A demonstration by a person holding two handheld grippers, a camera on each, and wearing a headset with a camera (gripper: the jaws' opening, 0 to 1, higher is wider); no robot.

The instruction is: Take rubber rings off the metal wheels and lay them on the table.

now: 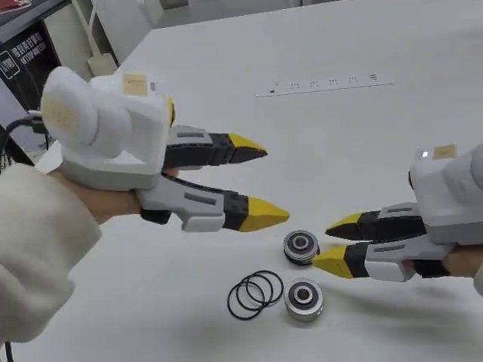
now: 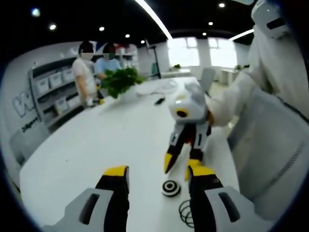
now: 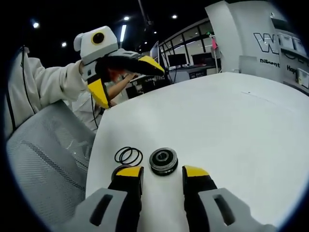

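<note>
Two metal wheels lie flat on the white table (image 1: pixel 189 317): one (image 1: pixel 301 246) just off my right gripper's tips, the other (image 1: pixel 304 299) nearer me. Three loose black rubber rings (image 1: pixel 254 292) overlap beside the nearer wheel. My right gripper (image 1: pixel 334 243) is open and empty, low over the table. In the right gripper view, the wheel (image 3: pixel 163 161) sits just beyond my right gripper (image 3: pixel 161 171), with the rings (image 3: pixel 128 155) to its left. My left gripper (image 1: pixel 264 182) hangs open and empty above the table. Past my left gripper (image 2: pixel 158 174) lie a wheel (image 2: pixel 171 188) and the rings (image 2: pixel 186 212).
A flat white strip with dark marks (image 1: pixel 324 84) lies far back on the table. The table's left edge (image 1: pixel 113 72) runs near dark equipment. A grey mesh chair (image 3: pixel 43 159) stands beside the table. Two people (image 2: pixel 94 67) and a green plant (image 2: pixel 120 82) are at its far end.
</note>
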